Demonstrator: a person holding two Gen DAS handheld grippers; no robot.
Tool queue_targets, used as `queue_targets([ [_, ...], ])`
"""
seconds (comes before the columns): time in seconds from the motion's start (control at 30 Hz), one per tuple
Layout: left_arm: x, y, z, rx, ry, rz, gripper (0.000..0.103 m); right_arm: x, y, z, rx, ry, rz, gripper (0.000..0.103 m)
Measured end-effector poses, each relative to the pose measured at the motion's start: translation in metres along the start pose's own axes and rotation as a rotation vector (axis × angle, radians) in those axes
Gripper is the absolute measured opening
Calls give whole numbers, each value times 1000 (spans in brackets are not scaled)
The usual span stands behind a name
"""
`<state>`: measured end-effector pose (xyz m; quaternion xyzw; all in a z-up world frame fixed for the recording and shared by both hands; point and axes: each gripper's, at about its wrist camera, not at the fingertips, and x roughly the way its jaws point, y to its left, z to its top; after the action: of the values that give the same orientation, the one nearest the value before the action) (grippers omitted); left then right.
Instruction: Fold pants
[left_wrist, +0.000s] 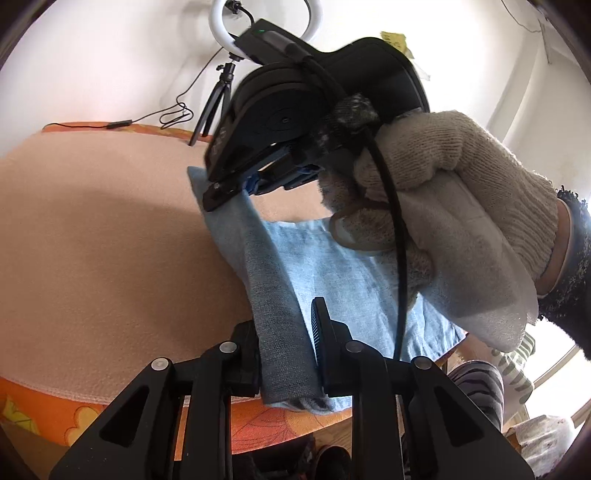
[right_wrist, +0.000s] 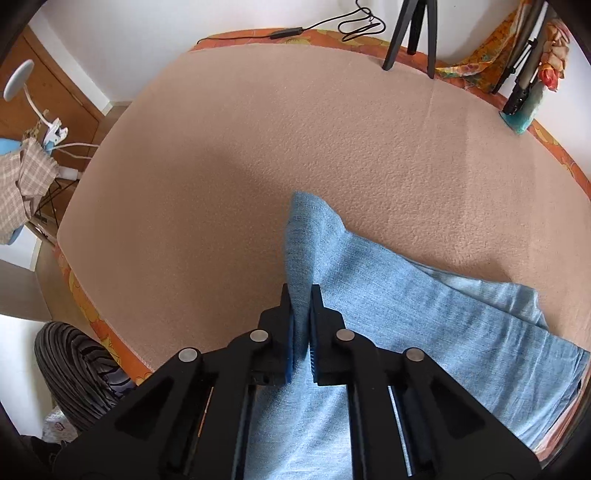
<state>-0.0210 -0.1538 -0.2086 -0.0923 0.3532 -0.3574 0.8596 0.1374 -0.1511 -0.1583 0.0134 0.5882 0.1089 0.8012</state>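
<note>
Light blue denim pants (left_wrist: 332, 266) lie on a peach blanket (left_wrist: 110, 240). My left gripper (left_wrist: 286, 332) is shut on a raised edge of the pants. That lifted strip of fabric (left_wrist: 243, 236) runs up to my right gripper (left_wrist: 229, 188), held by a gloved hand (left_wrist: 461, 206), which clamps its far end. In the right wrist view my right gripper (right_wrist: 300, 317) is shut on a raised fold of the pants (right_wrist: 406, 306). The rest of the pants spreads flat to the right on the blanket (right_wrist: 258, 147).
A tripod (right_wrist: 410, 33) and cable (right_wrist: 332, 26) stand at the far edge. More tripod legs (right_wrist: 524, 70) lean at the far right. A ring light (left_wrist: 229, 22) stands behind. An orange patterned border (left_wrist: 55, 410) marks the near edge. A striped cloth (right_wrist: 77, 365) lies below left.
</note>
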Motion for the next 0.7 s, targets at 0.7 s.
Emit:
queue_targets([
  [0.7, 23, -88, 30, 143, -13, -251, 17, -109, -121, -50, 247, -266, 192, 6],
])
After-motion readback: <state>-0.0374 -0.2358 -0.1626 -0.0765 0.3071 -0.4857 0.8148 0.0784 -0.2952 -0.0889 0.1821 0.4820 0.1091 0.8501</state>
